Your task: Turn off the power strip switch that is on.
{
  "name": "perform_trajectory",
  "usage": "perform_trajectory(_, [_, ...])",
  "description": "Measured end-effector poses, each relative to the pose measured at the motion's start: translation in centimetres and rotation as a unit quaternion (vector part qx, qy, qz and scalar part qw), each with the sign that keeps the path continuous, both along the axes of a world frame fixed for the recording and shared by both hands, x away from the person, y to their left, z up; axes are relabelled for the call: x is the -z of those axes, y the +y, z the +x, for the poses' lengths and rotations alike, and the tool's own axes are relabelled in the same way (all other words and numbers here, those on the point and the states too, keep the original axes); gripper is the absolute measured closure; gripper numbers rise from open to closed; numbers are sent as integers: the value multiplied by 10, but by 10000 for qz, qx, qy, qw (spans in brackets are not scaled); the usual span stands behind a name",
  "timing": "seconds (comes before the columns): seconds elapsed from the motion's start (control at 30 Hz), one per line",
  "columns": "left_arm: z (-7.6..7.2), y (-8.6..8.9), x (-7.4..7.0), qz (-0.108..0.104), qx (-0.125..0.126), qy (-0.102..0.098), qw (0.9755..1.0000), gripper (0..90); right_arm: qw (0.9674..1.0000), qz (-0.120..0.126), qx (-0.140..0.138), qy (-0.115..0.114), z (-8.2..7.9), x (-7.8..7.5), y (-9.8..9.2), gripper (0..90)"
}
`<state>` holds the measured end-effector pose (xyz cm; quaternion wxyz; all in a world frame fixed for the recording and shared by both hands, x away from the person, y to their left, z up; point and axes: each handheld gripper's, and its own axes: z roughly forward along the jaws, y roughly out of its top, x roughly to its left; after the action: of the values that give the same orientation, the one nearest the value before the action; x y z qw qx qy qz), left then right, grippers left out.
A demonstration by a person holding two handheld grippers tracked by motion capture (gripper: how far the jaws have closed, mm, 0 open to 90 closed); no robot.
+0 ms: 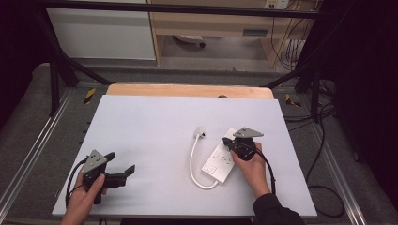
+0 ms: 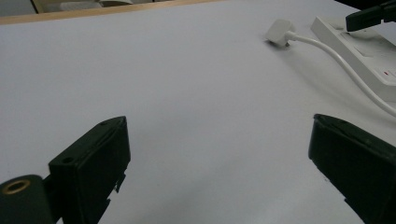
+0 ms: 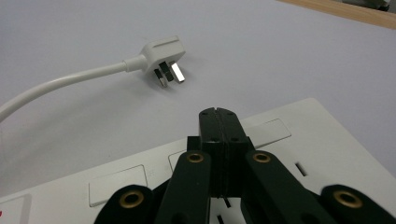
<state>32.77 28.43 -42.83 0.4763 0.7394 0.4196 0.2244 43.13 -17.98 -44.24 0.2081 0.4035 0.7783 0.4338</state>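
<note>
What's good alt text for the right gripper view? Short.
The right tool, jaws pressed together and holding nothing, points down over a white power strip lying flat on a pale table. Beyond it, the strip's white plug rests on its side with three prongs showing, its white cord curving off to the left.

The hand-held gripper (image 2: 217, 168) gapes wide over the white table (image 2: 187, 93), plug (image 2: 279, 33) and power strip (image 2: 369, 51) beyond.
</note>
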Motion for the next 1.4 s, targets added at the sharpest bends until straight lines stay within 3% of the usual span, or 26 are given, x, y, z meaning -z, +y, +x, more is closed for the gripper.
perform_trajectory(0.67, [-1,-1,0,22,21,6,10000,56,10000,51,30,29,1,3,-1,900])
perform_trajectory(0.77, [-1,-1,0,28,18,8,10000,56,9999,21,92,124,1,4,0,900])
perform_trajectory(0.8, [-1,-1,0,14,14,5,10000,55,9999,58,84,54,2,5,-1,900])
perform_trajectory(0.9, [-1,-1,0,17,19,2,10000,56,9994,222,181,183,3,6,-4,900])
perform_trajectory(1.4, [0,-2,-1,61,43,-20,10000,56,9996,232,72,142,4,6,-5,900])
